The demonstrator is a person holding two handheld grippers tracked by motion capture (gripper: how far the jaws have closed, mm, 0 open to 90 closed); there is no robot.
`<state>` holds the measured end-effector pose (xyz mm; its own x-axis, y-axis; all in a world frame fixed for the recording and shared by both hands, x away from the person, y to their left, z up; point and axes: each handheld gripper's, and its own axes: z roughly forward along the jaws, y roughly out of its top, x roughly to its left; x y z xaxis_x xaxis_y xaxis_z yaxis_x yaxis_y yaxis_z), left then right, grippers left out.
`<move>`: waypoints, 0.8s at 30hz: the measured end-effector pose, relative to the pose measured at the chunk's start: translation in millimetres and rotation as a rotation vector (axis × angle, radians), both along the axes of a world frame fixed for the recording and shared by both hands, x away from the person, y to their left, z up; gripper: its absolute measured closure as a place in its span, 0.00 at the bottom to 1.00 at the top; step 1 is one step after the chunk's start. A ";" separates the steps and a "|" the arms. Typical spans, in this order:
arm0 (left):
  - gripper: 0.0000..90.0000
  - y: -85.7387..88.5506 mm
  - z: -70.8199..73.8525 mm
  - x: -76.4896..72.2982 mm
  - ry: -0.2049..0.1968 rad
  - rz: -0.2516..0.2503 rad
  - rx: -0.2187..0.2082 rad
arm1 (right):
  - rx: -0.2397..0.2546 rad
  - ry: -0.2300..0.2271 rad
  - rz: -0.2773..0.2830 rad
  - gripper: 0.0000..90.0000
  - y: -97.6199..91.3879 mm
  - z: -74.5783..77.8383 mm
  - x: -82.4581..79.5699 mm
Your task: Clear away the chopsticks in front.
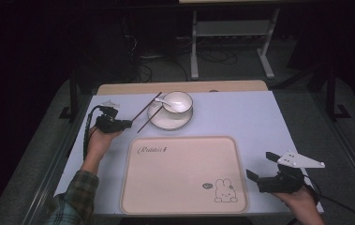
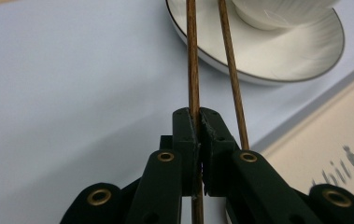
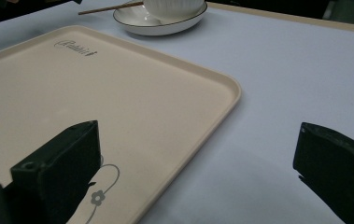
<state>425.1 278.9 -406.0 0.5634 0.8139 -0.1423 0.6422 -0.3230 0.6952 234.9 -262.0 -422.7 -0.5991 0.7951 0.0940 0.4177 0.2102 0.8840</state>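
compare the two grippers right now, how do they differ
The left gripper is shut on one brown chopstick; the right gripper stands open with nothing between its jaws. The left one sits at the table's far left beside the saucer; the right one hovers near the cream tray, at its near right corner. Both have black jaws and are hand-held.

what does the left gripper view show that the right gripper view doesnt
Left gripper view alone: the left gripper shut on one chopstick, with the second chopstick running free beside its right jaw.

Right gripper view alone: the right gripper with its jaws wide apart and nothing between them, over the near right edge of the tray, by the flower and line drawing printed there.

Both: the white saucer carrying a ribbed bowl, the beige tray with its script lettering, and the pale table cover.
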 end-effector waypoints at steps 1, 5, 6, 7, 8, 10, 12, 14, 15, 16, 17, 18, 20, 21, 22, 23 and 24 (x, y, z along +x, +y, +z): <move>0.95 2.4 -0.4 -3.6 0.001 0.003 0.002 | 0.000 0.000 0.000 0.00 0.1 0.0 0.0; 0.95 12.3 -1.4 -18.5 0.004 0.002 -0.003 | -0.002 0.001 0.001 0.00 0.5 -0.1 0.3; 0.95 14.0 -1.2 -21.2 0.005 0.002 -0.002 | -0.002 0.001 0.000 0.00 0.8 -0.1 0.2; 0.94 16.3 -0.9 -25.6 0.009 0.002 -0.005 | -0.002 -0.001 0.001 0.00 0.9 -0.1 0.3; 0.94 17.4 -1.0 -28.4 0.009 0.002 -0.008 | -0.004 -0.002 0.002 0.00 1.0 -0.1 0.2; 0.94 20.1 -0.7 -36.1 0.008 -0.005 -0.008 | -0.005 -0.002 0.001 0.00 1.0 0.0 0.0; 0.95 21.9 -0.3 -44.5 0.009 -0.008 -0.001 | -0.005 -0.002 0.001 0.00 0.9 0.0 -0.1; 0.95 24.3 0.6 -51.3 0.009 -0.011 -0.006 | -0.005 -0.001 0.000 0.00 0.8 -0.1 -0.1; 0.94 25.5 1.2 -54.6 0.008 -0.013 -0.008 | -0.006 -0.002 0.000 0.00 0.8 0.0 -0.1; 0.94 25.9 1.5 -58.1 0.007 -0.011 -0.015 | -0.007 -0.003 0.001 0.00 0.8 0.0 -0.1; 0.94 26.5 2.2 -61.5 0.011 -0.017 -0.027 | -0.007 -0.003 0.001 0.00 0.8 0.0 -0.2; 0.94 26.8 2.6 -64.2 0.013 -0.024 -0.038 | -0.007 -0.003 0.000 0.00 0.7 0.1 -0.3; 0.94 24.8 4.3 -72.8 0.012 -0.040 -0.041 | -0.007 -0.003 0.000 0.00 0.5 0.2 -0.4; 0.94 24.0 5.2 -76.3 0.010 -0.047 -0.044 | -0.007 -0.003 0.000 0.00 0.4 0.3 -0.4; 0.94 23.6 5.8 -78.9 0.011 -0.050 -0.049 | -0.008 -0.004 0.000 0.00 0.4 0.3 -0.5; 0.94 22.9 6.6 -82.7 0.011 -0.058 -0.055 | -0.008 -0.004 0.000 0.00 0.5 0.2 -0.5; 0.94 22.4 7.0 -85.6 0.011 -0.064 -0.059 | -0.009 -0.003 0.001 0.00 0.6 0.1 -0.4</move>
<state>339.5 301.2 -399.0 0.6122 0.7660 -0.1958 0.6293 -0.3222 0.7072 234.4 -261.4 -422.6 -0.6000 0.7955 0.0845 0.4146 0.2188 0.8833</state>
